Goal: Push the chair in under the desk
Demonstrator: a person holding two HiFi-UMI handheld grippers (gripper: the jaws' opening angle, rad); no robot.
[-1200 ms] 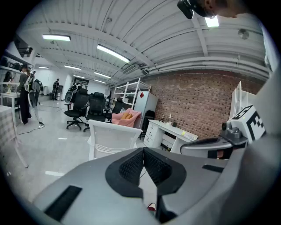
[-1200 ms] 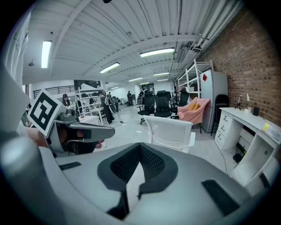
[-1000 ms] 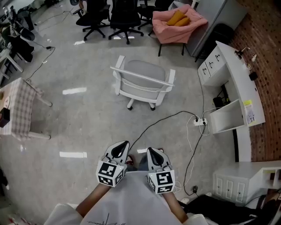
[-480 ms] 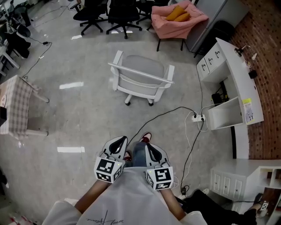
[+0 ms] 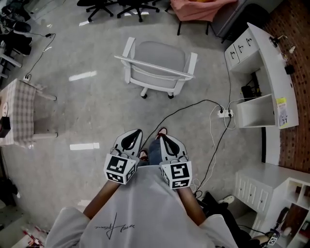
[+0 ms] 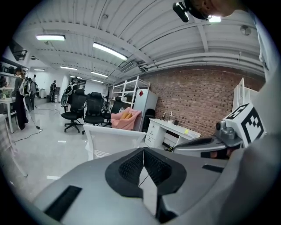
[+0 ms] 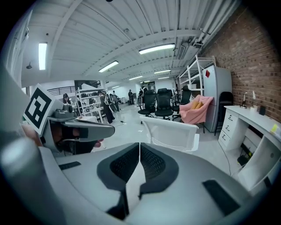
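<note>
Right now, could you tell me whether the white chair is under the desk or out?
Out: the white chair stands on open floor, apart from the desk.

The grey floor (image 5: pixel 87 111) bears a white chair (image 5: pixel 157 65), a white desk (image 5: pixel 271 63) and, near the desk, a power strip (image 5: pixel 224 113).

The chair (image 5: pixel 157 63) is white with a grey seat. The desk (image 5: pixel 273 72) is white, the wall (image 5: pixel 301 43) red brick and the floor (image 5: pixel 87 111) pale grey. The left gripper (image 5: pixel 137 131) and right gripper (image 5: pixel 161 136) are grey and black, with black-and-white square markers. The cloth (image 5: pixel 203 7) is pink, the table (image 5: pixel 22 114) checked.
</note>
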